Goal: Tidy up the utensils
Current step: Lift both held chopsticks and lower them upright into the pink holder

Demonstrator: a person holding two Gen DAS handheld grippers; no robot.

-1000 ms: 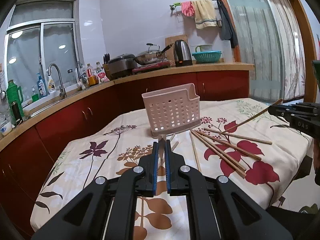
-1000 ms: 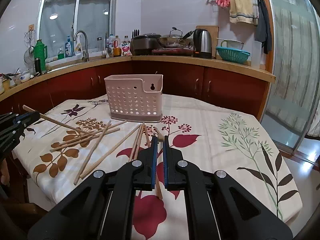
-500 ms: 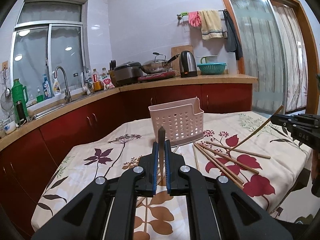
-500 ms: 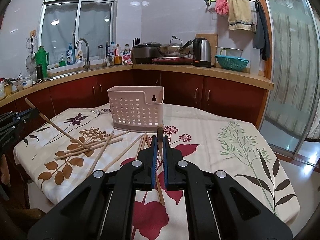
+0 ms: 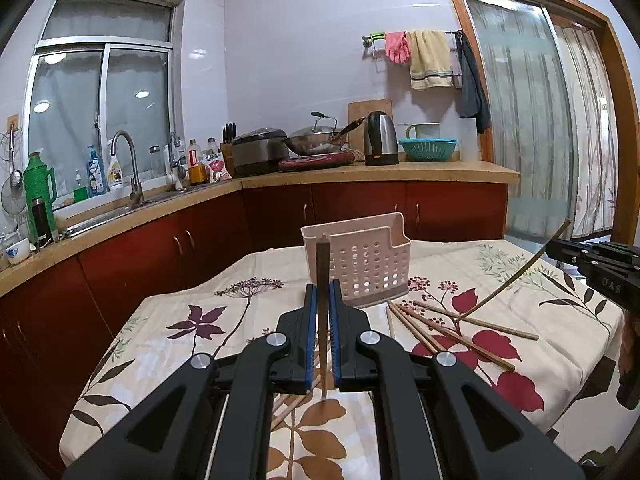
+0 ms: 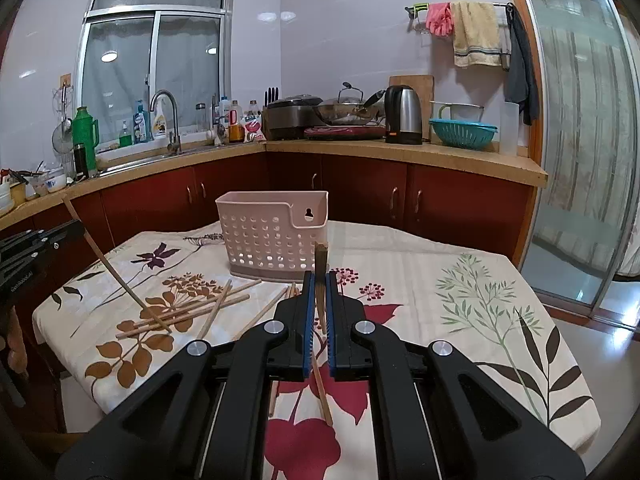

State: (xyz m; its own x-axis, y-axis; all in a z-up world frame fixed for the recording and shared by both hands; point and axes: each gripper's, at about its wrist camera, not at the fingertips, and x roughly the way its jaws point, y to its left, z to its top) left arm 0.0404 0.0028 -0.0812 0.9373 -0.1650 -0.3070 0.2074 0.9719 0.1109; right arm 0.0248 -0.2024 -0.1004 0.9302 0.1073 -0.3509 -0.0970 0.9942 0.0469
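Both grippers have risen since a second ago, each lifting one chopstick clear of the tablecloth [image 6: 440, 264]. Left gripper [image 5: 322, 312] is clenched on a chopstick [image 5: 322, 264] held upright, likely to drop it tip-down into the pink basket [image 5: 360, 264] at 12 o'clock. Right gripper [image 6: 318, 304] pinches another chopstick [image 6: 320, 260] likewise; loose chopsticks [image 6: 192, 312] lie at 10 o'clock

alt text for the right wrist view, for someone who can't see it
The right gripper is shut on a wooden chopstick, lifted above a floral tablecloth. Ahead stands a pink perforated utensil basket; loose chopsticks lie scattered at left.
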